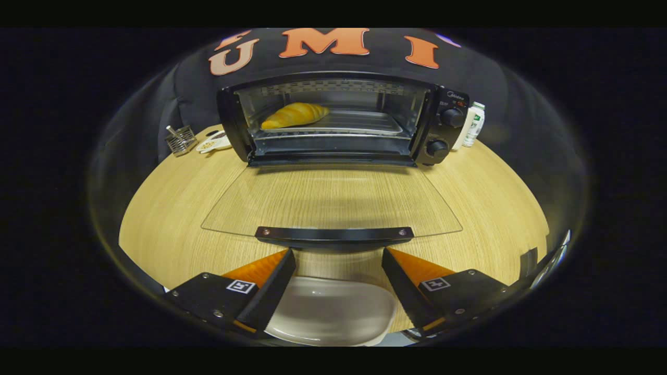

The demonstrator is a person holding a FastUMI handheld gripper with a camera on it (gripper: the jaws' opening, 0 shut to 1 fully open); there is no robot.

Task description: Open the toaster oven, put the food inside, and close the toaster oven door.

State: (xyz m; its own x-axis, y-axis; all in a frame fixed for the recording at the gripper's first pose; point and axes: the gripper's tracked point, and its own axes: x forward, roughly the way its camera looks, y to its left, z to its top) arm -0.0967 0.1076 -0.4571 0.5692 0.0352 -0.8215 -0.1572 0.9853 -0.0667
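A black toaster oven [443, 130] stands at the far side of the wooden table [167, 208]. Its glass door [333, 203] lies folded down flat toward me, with the black handle bar [334, 234] at its near edge. A golden croissant [295, 115] rests on the rack inside, toward the left of the cavity. My gripper [338, 260] is open, its fingertips just short of the handle bar and to either side of its middle, holding nothing. A pale oval plate [333, 312] with nothing on it lies on the table below and between the fingers.
A small metal wire holder [181, 139] and a white saucer-like item [214, 141] sit left of the oven. Two white bottles [471, 125] stand to its right, behind the knobs. Bare tabletop lies on both sides of the lowered door.
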